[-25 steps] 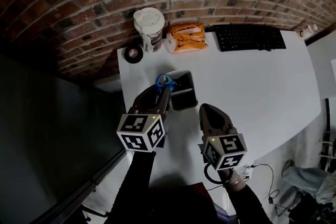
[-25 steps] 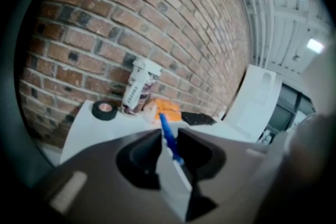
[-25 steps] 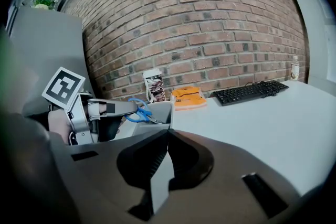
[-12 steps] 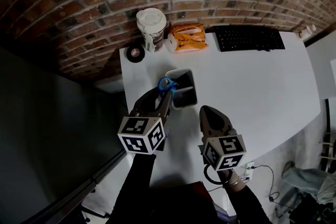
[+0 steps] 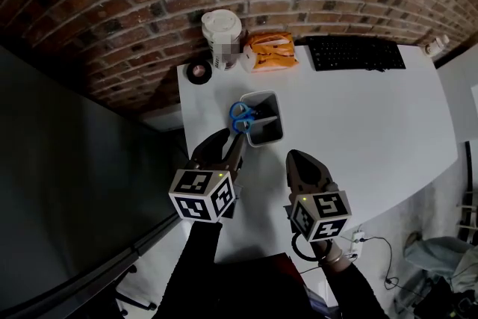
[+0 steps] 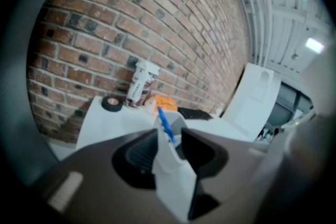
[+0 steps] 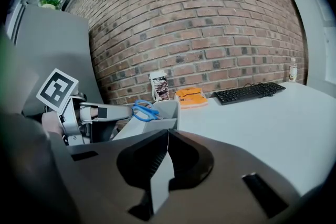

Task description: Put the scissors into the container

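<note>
The left gripper (image 5: 228, 140) and the right gripper (image 5: 298, 158) each have brown-grey jaws that come to a point, and a white cube (image 5: 200, 195) at the back end with black square marks on it. A tiny green light (image 5: 216, 175) glows on top of each cube. Black sleeves (image 5: 196, 258) run back from the cubes.

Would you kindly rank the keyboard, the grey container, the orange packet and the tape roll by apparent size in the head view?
1. keyboard
2. container and orange packet, too alike to rank
3. tape roll
</note>
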{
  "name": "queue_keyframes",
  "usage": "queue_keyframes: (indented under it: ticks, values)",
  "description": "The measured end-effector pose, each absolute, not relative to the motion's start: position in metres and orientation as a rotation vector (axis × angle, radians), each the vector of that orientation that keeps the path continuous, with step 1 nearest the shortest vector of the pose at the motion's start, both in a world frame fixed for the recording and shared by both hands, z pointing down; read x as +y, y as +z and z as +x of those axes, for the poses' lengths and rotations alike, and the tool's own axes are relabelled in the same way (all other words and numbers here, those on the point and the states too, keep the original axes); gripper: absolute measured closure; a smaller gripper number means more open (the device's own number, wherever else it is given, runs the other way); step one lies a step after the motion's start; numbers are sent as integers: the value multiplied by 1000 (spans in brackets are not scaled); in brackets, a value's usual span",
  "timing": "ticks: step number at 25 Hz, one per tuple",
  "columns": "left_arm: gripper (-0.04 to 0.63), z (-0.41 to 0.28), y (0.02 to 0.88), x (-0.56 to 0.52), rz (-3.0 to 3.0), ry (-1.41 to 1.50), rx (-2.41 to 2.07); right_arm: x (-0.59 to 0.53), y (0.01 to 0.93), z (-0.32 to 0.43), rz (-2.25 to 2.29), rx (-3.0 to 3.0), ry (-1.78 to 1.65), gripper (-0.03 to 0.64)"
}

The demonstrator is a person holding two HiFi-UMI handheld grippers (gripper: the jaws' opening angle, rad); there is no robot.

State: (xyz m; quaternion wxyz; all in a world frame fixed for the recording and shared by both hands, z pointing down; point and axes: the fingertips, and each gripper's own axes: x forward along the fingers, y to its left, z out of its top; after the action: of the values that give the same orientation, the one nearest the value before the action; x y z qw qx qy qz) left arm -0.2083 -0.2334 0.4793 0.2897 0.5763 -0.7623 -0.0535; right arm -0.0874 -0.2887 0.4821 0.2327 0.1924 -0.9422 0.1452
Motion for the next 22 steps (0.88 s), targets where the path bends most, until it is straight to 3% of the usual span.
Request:
queue_keyframes:
  ticks: [9, 22]
  values:
    - [474, -196, 479, -214, 1531, -97, -2047, -275, 481, -72, 532, -2592, 406, 607]
    - [587, -174, 470, -190, 1539, 23, -2103, -262, 472, -45, 547, -2617, 418, 607]
